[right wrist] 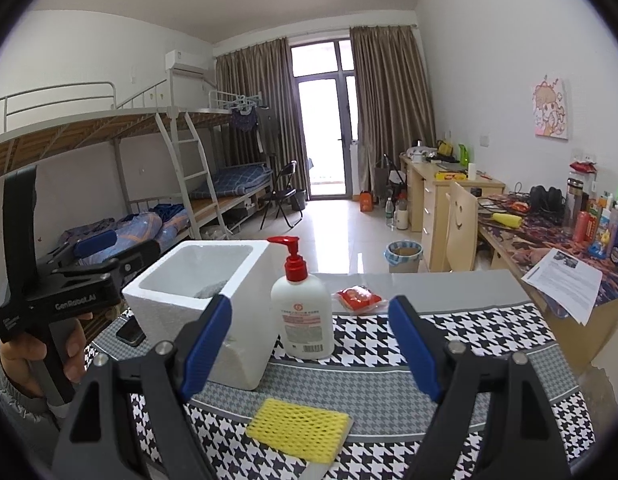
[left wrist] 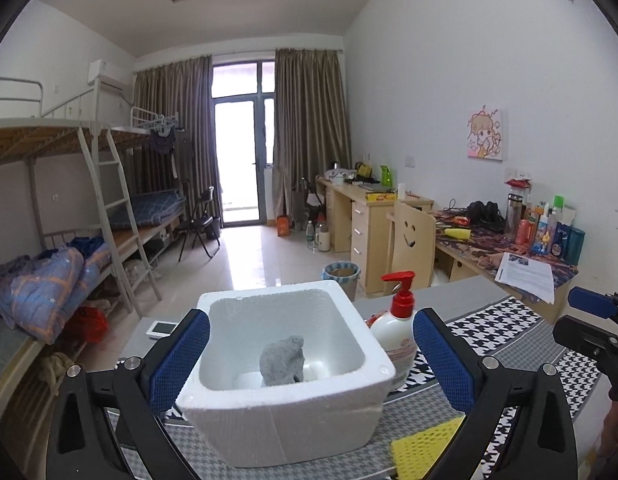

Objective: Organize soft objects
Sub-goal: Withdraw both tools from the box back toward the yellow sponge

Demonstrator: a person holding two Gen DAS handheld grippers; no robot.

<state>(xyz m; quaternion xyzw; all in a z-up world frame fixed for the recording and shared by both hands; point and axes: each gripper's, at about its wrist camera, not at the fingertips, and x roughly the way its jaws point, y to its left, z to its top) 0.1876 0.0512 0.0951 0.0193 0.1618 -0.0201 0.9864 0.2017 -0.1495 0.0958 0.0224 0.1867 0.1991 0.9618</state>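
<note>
A white foam box (left wrist: 285,428) stands on the houndstooth tablecloth (right wrist: 469,340). A crumpled grey soft lump (left wrist: 283,360) lies on its floor. My left gripper (left wrist: 312,320) hovers at the box's near side, open wide, its blue pads (left wrist: 181,360) clear of the walls and holding nothing. A yellow mesh sponge (right wrist: 299,428) lies flat on the cloth right of the box, just below my right gripper (right wrist: 309,308), which is open and empty. The left gripper (right wrist: 125,250) shows at the left of the right wrist view, held by a hand.
A white pump bottle with a red top (right wrist: 303,312) stands right beside the box. Behind it lies a red wrapped packet (right wrist: 359,298). A phone (right wrist: 129,333) rests left of the box. Bunk beds, desks, a chair and a bin fill the room beyond the table.
</note>
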